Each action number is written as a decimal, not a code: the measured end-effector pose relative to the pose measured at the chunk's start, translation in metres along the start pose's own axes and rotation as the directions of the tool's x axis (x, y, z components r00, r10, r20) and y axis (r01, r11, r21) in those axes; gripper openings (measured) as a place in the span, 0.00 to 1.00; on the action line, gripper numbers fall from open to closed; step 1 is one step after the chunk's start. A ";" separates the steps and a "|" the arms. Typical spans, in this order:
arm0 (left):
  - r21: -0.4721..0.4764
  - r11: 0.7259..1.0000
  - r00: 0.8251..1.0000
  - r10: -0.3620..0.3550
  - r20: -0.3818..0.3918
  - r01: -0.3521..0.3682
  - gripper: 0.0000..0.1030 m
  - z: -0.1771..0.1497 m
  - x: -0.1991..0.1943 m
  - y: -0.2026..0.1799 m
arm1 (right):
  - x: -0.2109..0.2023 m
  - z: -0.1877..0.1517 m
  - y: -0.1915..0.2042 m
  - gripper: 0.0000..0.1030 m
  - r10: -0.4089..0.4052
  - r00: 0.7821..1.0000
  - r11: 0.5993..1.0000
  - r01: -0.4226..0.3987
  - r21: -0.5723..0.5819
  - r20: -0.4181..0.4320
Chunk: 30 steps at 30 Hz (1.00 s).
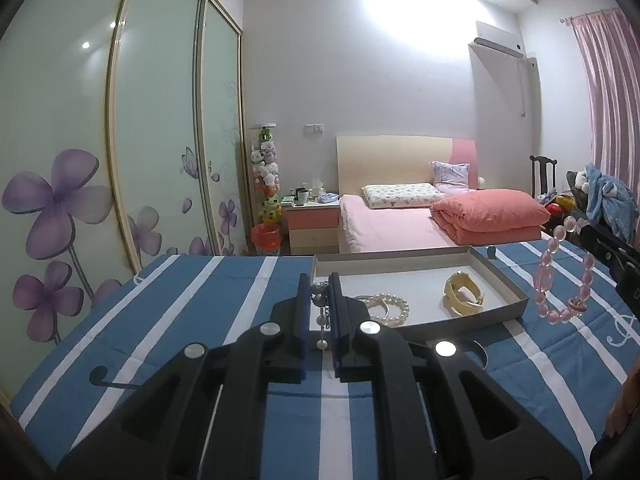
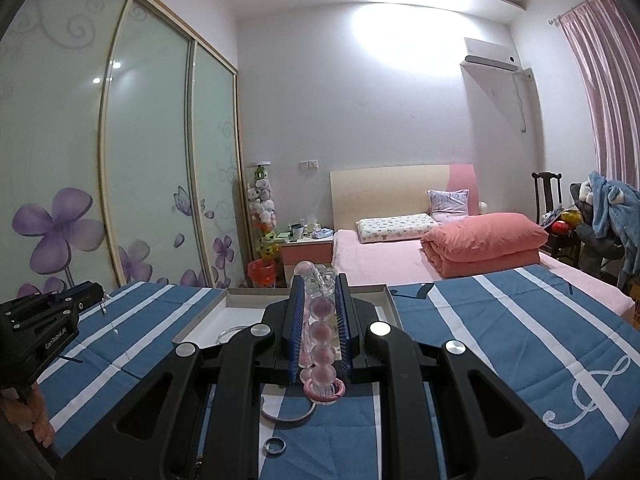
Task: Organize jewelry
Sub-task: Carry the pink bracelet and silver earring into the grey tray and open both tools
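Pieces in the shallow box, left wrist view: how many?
2: a pearl bracelet near the front left, a cream bangle to its right. The left gripper may hide more.

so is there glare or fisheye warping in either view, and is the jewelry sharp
Left wrist view: ceiling light blows out the wall, wardrobe doors bow, pearl bracelet in the tray fairly sharp. Right wrist view: same glare and bowing, pink bead bracelet close and slightly soft.
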<state>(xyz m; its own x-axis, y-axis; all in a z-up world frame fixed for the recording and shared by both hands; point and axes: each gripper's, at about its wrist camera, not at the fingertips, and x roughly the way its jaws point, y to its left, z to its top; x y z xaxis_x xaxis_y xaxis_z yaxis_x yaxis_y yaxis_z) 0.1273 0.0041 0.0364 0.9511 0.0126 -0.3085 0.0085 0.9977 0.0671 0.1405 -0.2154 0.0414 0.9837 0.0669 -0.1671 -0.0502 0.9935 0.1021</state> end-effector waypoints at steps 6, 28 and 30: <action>0.002 1.000 1.000 0.011 0.005 -0.011 0.09 0.003 0.007 -0.002 | 0.003 0.000 0.003 0.16 -0.005 1.000 1.000 0.005 -0.009 0.000; -0.013 1.000 1.000 -0.025 0.009 0.025 0.09 0.031 0.073 -0.016 | 0.054 0.021 -0.005 0.16 -0.023 1.000 1.000 0.024 -0.020 0.004; -0.020 0.999 0.999 -0.038 0.001 0.038 0.09 0.033 0.084 -0.018 | 0.065 0.022 -0.007 0.16 -0.027 1.000 0.999 0.027 -0.022 -0.003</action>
<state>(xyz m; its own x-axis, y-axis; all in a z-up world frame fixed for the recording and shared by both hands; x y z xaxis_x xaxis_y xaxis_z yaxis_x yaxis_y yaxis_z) 0.2168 -0.0150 0.0408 0.9504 -0.0257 -0.3101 0.0388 0.9986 0.0362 0.2082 -0.2196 0.0513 0.9841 0.0405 -0.1729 -0.0277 0.9967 0.0757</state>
